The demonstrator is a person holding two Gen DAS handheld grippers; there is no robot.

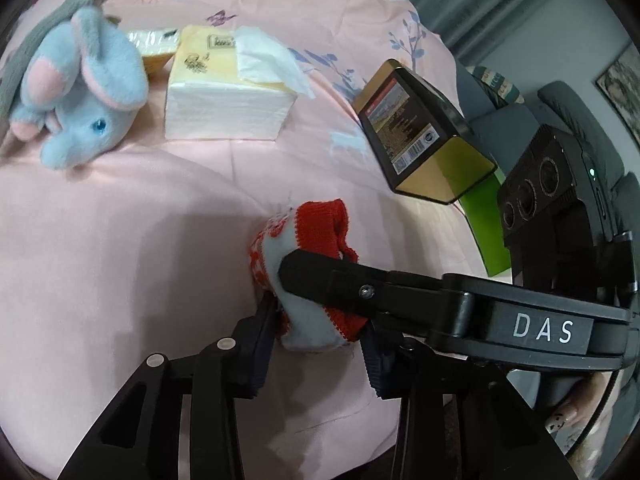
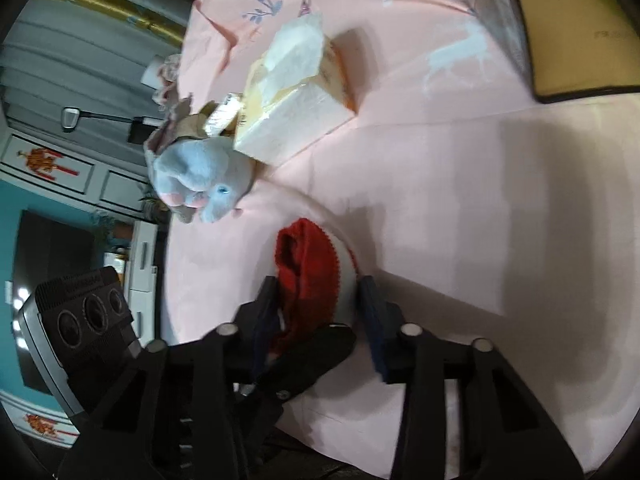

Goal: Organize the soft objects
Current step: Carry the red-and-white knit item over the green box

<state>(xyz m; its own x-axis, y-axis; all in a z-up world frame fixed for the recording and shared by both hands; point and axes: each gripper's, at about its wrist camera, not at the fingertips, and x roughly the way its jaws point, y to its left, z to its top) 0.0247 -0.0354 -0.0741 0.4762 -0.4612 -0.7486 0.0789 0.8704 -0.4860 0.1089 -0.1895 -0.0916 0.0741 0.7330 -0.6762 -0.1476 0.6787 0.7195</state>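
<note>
Basically both grippers were on the red-and-grey sock (image 1: 308,276) lying on the pink sheet (image 1: 120,260): left gripper (image 1: 316,344) clamped on its lower end, right gripper (image 2: 316,320) pinching the red cuff. Blue plush elephant (image 1: 80,92) and tissue pack (image 1: 224,100) sat well apart behind it.

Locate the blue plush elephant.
In the left wrist view the blue plush elephant lies at the upper left on the pink cloth, just left of the tissue pack and far from the red sock.
</note>
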